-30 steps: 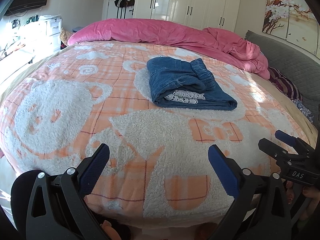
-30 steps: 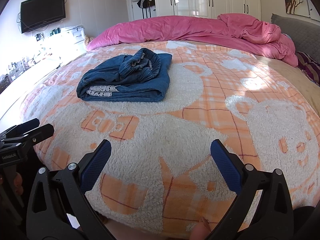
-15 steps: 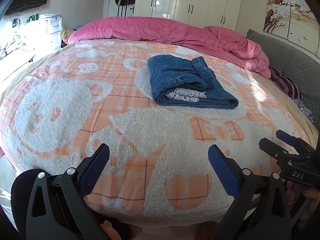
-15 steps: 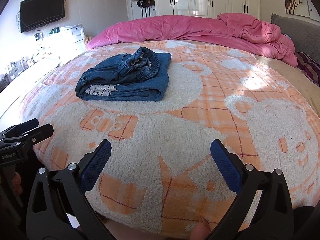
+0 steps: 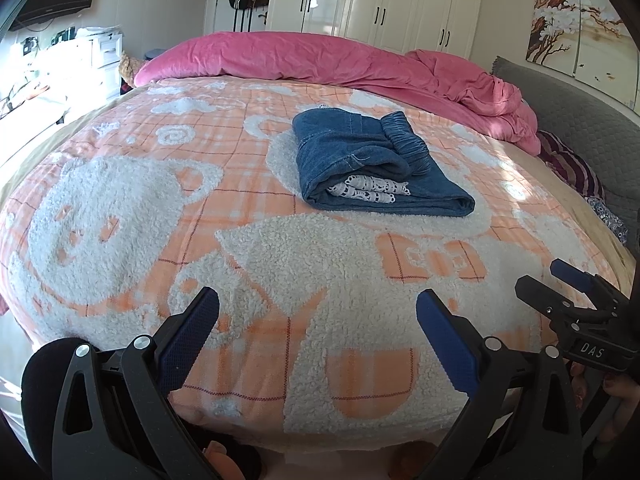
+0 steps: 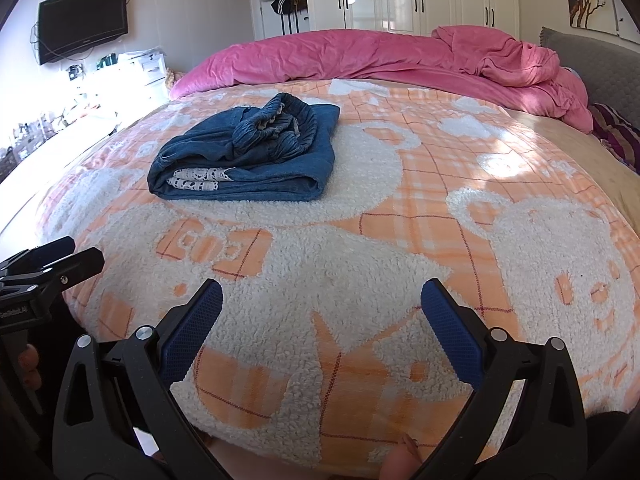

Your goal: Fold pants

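Observation:
Blue denim pants [image 5: 372, 164] lie folded in a compact stack on the orange and white fleece blanket [image 5: 160, 208], with white lace trim showing at the near fold. They also show in the right wrist view [image 6: 248, 156], left of centre. My left gripper [image 5: 318, 300] is open and empty, held above the bed's near edge, well short of the pants. My right gripper [image 6: 322, 296] is open and empty at the same near edge. The right gripper shows in the left wrist view [image 5: 560, 284]; the left gripper shows in the right wrist view [image 6: 76, 254].
A pink duvet [image 5: 320, 60] is bunched along the far side of the bed. A grey headboard [image 5: 580, 100] and a striped pillow [image 5: 572, 168] are at the right. White wardrobes [image 5: 380, 0] stand behind; a wall TV [image 6: 82, 22] hangs at the left.
Both views have shifted slightly, so the pants sit a little lower and nearer in frame. Both grippers stay open and empty; the pants have not moved.

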### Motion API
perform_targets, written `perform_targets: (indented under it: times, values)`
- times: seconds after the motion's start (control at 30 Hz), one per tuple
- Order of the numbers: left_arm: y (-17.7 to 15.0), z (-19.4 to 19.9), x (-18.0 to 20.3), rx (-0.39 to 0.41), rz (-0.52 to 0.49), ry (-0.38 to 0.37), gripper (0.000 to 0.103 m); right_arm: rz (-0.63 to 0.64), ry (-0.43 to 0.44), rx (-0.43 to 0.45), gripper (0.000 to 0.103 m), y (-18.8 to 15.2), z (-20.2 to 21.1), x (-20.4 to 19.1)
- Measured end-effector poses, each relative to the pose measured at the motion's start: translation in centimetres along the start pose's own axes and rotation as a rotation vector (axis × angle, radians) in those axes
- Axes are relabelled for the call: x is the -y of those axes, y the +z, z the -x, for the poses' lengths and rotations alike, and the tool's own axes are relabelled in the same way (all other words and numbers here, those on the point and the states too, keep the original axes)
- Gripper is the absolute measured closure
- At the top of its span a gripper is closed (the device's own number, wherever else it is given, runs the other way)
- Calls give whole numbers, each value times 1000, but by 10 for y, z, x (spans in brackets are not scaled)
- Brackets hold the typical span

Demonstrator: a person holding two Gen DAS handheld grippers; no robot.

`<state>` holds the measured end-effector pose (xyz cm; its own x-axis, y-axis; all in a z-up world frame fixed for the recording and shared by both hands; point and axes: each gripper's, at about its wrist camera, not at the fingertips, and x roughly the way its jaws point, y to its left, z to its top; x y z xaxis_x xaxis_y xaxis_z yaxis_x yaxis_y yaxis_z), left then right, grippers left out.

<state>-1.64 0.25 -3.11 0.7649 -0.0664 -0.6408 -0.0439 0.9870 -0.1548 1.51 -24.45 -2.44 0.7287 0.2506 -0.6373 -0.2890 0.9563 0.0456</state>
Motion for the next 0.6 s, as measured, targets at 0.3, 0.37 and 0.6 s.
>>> perform_targets:
  times: [0.3,0.37,0.6]
  values:
    - [6,-4,-1,-39,-10,59,4,-13,-14,-20,9,2,-5,3]
    - [10,0,-4,-26,-3,18,5,-32,-10,-34,9,3,-7,8]
    - [74,-20,-86,-57,141,90,4,-171,-130,-38,9,36,-5,85]
